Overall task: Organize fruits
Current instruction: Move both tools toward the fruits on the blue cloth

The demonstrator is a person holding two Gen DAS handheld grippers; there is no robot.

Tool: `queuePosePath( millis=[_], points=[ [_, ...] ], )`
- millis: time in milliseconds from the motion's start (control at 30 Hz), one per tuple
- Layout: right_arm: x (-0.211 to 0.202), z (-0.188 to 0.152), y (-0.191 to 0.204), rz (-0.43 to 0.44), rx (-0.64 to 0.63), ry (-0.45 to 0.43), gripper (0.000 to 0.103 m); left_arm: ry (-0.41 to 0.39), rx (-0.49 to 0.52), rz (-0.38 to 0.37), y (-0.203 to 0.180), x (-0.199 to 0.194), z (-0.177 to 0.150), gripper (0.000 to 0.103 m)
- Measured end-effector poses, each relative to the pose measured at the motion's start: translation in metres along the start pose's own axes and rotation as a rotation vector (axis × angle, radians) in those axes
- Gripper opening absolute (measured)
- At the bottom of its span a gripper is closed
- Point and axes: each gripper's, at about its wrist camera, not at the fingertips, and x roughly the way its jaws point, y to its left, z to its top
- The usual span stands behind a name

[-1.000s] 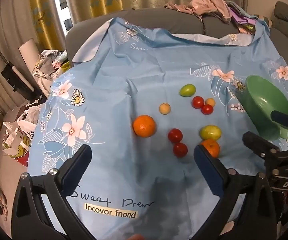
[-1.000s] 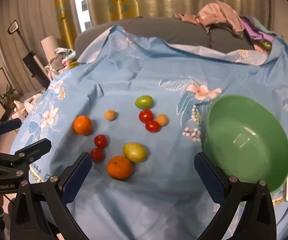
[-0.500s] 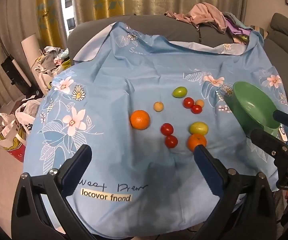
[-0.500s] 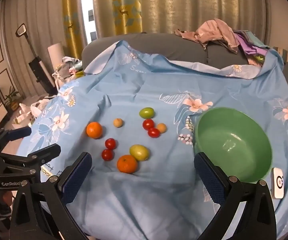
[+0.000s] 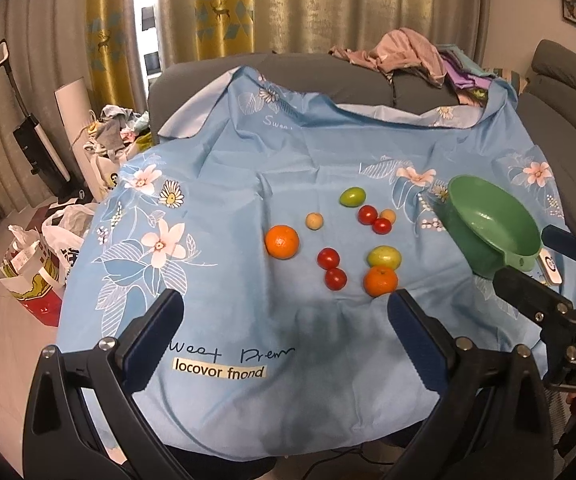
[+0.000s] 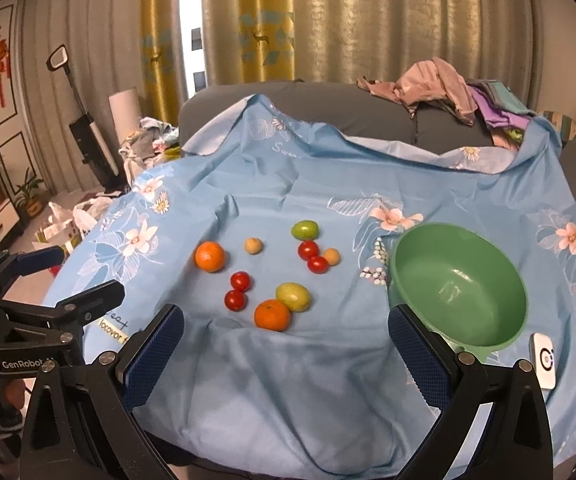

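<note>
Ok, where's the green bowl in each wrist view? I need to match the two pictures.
Left wrist: the green bowl sits at the right edge, seen side-on, just beyond the right claw.
Right wrist: the green bowl is right of centre, seen from above, empty.
Shared landmark: the orange next to the yellow-green fruit, left of the bowl in both.

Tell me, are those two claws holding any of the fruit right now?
No. The left claw and right claw are both open with nothing between their fingers; the fruit lies on the blue cloth and the green bowl holds none.
</note>
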Motion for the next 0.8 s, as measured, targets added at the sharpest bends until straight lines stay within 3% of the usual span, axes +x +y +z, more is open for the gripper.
queuePosePath(
  millis=[500,800],
  points=[
    [-0.034,-0.008,0.014,-0.011,-0.029,-0.073,0.103,-0.056,-0.01,0.007,-0.002,-0.033,-0.014,0.102],
    [-0.024,-0.001,0.015,-0.007,-0.027,-0.064,0.103,-0.043,0.011,-0.014,-0.004,-0.018,0.002,0.102]
  ],
)
